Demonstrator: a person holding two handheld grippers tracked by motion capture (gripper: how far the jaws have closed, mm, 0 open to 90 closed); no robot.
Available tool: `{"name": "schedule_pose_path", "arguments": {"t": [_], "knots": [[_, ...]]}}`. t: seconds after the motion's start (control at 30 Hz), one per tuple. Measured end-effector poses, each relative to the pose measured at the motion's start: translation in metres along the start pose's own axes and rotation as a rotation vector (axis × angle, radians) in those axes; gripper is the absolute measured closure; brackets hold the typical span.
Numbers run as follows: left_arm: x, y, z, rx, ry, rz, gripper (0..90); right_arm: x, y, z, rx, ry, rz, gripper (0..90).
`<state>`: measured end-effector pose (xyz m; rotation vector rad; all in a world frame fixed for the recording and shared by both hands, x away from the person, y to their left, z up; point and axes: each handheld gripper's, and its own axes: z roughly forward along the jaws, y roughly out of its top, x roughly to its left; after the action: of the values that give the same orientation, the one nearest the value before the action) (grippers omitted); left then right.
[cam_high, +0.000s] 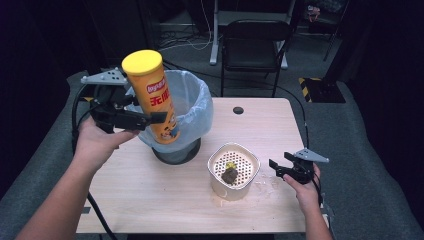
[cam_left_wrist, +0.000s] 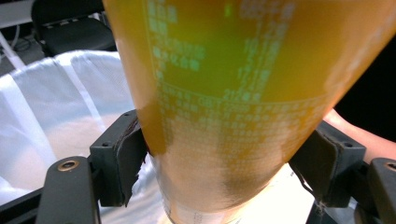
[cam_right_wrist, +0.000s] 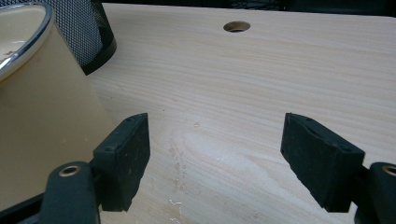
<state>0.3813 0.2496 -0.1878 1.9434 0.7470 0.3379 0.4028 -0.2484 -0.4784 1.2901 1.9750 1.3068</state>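
A tall yellow chip can (cam_high: 153, 98) with a yellow lid and red lettering hangs upright, slightly tilted, in front of a mesh bin (cam_high: 187, 120) lined with a pale plastic bag. My left gripper (cam_high: 142, 119) is shut on the can's lower half. In the left gripper view both pads press the orange can (cam_left_wrist: 233, 107), with the bag (cam_left_wrist: 56, 107) behind it. My right gripper (cam_high: 277, 167) rests low at the table's right, open and holding nothing. Its own view has bare tabletop between the pads (cam_right_wrist: 128, 158).
A cream container (cam_high: 233, 170) with a perforated insert and dark scraps inside stands mid-table, just left of my right gripper; its wall (cam_right_wrist: 42, 121) fills the left of the right gripper view. The wooden table (cam_high: 150, 195) has a cable hole (cam_high: 238, 110). A black chair (cam_high: 255, 45) stands beyond.
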Motion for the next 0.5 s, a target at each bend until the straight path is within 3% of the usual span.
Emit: {"name": "schedule_pose_path", "arguments": {"t": [0.2, 0.5], "knots": [[0.009, 0.018, 0.004, -0.009, 0.02, -0.004, 23.9, -0.001, -0.001, 0.0, -0.003, -0.005, 0.003, 23.7], [0.03, 0.027, 0.015, -0.002, 0.065, -0.039, 23.8, -0.001, -0.001, 0.001, -0.004, -0.003, 0.007, 23.6]]}}
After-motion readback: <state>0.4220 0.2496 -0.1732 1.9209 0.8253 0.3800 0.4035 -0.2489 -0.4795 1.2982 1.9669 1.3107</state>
